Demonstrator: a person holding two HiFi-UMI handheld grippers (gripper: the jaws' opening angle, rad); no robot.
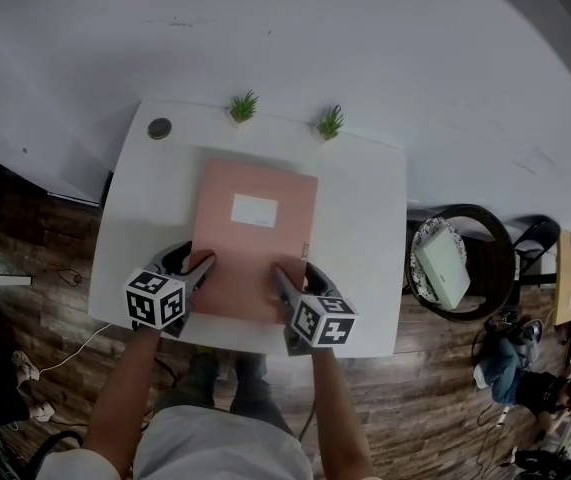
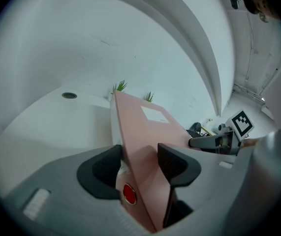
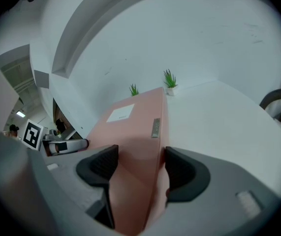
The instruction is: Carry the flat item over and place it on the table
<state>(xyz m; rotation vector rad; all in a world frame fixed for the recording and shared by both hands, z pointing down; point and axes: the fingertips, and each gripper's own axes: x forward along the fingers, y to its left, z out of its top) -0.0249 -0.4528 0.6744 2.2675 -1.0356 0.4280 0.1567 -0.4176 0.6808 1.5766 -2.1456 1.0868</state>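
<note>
At the white square bench (image 1: 365, 228), the flat pink rectangular folder with a white label (image 1: 255, 243) is over the benchtop; whether it touches is unclear. The left claw (image 1: 203, 264) and right claw (image 1: 281, 274) each clamp its near edge. The carry looks essentially done; setting down and release remain.

Two tools: left tool (image 1: 203, 265), right tool (image 1: 281, 276). One pink folder (image 1: 253, 243). Two potted plants (image 1: 243, 106), (image 1: 330, 122). One table (image 1: 365, 228). One dark disc (image 1: 159, 128).
</note>
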